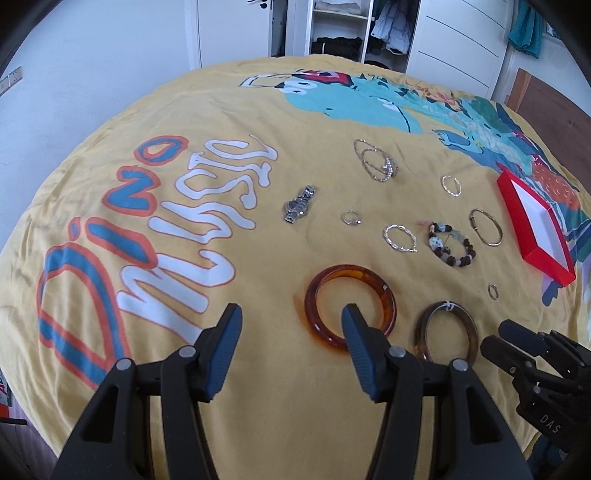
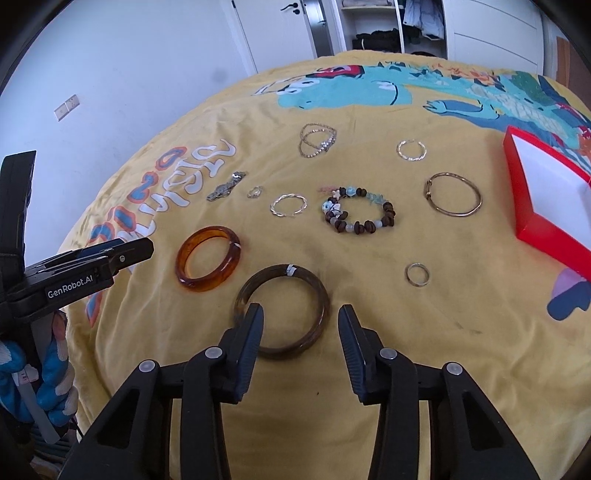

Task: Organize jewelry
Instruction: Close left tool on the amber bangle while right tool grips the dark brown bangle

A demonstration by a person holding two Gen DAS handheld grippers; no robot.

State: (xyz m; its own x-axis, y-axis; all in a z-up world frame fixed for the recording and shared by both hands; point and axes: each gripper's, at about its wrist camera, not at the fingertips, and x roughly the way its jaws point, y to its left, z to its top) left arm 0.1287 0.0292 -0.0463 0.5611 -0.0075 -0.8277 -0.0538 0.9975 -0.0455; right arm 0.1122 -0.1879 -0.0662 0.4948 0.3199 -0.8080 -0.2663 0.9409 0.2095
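Jewelry lies spread on a yellow printed blanket (image 1: 258, 258). An amber bangle (image 1: 384, 295) lies just ahead of my open left gripper (image 1: 291, 317), whose right finger overlaps its ring. A dark brown bangle (image 2: 314, 288) lies under my open right gripper (image 2: 300, 317). A beaded bracelet (image 2: 360, 225), thin gold bangle (image 2: 458, 213), twisted silver hoops (image 2: 288, 204), small ring (image 2: 417, 274), watch (image 1: 299, 204) and chain bracelets (image 1: 376, 162) lie further out. A red box (image 2: 546, 232) with a white inside sits open at the right.
White walls and an open wardrobe (image 1: 340, 29) stand beyond the bed. The left gripper's body (image 2: 74, 273) shows at the left of the right wrist view. The right gripper's body (image 1: 535, 362) shows at the lower right of the left wrist view.
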